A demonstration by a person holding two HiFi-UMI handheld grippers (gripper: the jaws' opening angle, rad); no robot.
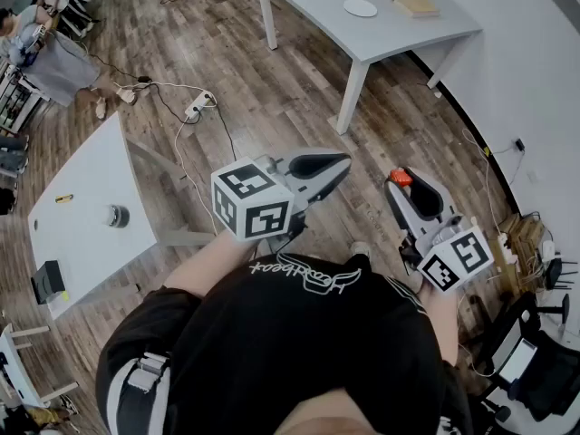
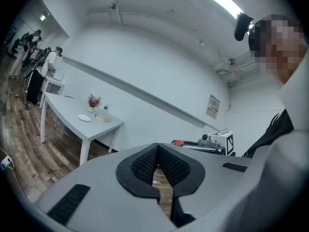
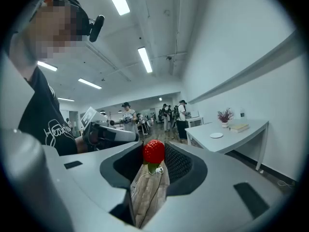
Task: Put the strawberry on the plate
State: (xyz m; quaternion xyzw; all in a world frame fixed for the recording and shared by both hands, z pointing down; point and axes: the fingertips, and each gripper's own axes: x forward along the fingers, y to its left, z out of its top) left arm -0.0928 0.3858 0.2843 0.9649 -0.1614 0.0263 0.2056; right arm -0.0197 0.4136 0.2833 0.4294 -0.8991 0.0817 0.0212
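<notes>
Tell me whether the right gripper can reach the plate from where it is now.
Probably not. The right gripper, shut on the strawberry, is held close to the person's body, while the plate lies on the white table across the wooden floor. Nothing seems to block the way over.

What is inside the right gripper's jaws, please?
A red strawberry, held by the right gripper; the jaws cover its sides, so only its front and green stalk show.

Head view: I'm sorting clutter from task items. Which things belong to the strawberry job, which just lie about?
Job: strawberry, held in the right tongs; plate on the far table.
Lying about: book beside the plate; power strip on the floor.
</notes>
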